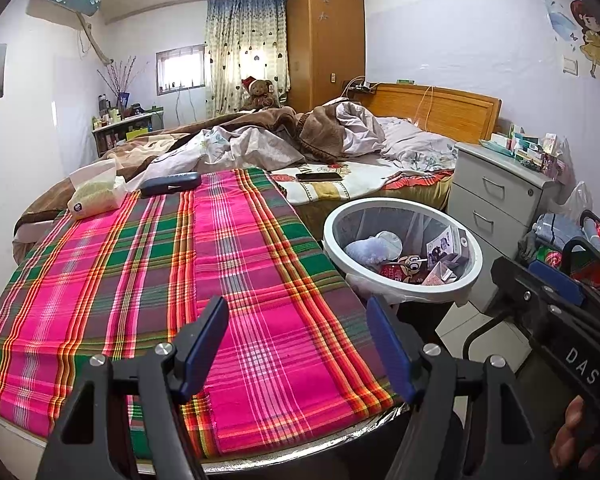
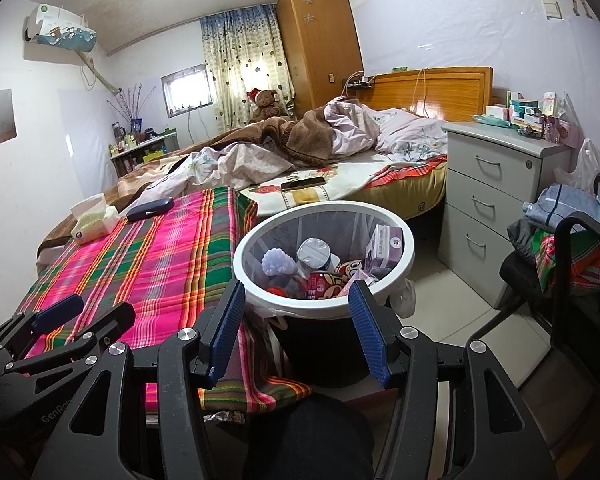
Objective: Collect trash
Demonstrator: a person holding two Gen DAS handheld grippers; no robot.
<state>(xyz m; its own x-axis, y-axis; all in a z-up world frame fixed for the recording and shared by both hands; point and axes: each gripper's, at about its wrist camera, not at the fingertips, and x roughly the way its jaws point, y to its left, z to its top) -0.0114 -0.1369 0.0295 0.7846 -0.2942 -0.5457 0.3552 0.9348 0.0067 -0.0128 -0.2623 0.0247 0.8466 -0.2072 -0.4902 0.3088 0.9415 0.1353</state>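
A white-rimmed trash bin (image 1: 476, 264) (image 2: 410, 248) with a clear liner stands on the floor beside the plaid-covered table (image 1: 180, 280) (image 2: 148, 256). Inside lie a red can (image 2: 320, 286), a white bottle (image 2: 314, 254), a purple box (image 2: 384, 246), a pale fluffy wad (image 2: 274, 260) and wrappers. My left gripper (image 1: 298, 308) hovers open over the plaid cloth, nothing between its blue pads. My right gripper (image 2: 298, 292) hangs open just before the bin's near rim, empty too. The left gripper (image 2: 60, 312) also shows at the lower left of the right wrist view.
On the table's far end rest a tissue pack (image 1: 94, 192) and a dark glasses case (image 1: 170, 184). A phone (image 1: 318, 177) lies on the unmade bed (image 1: 340, 140) behind. A grey drawer unit (image 1: 496, 204) and a chair with clothes (image 2: 572, 248) stand right of the bin.
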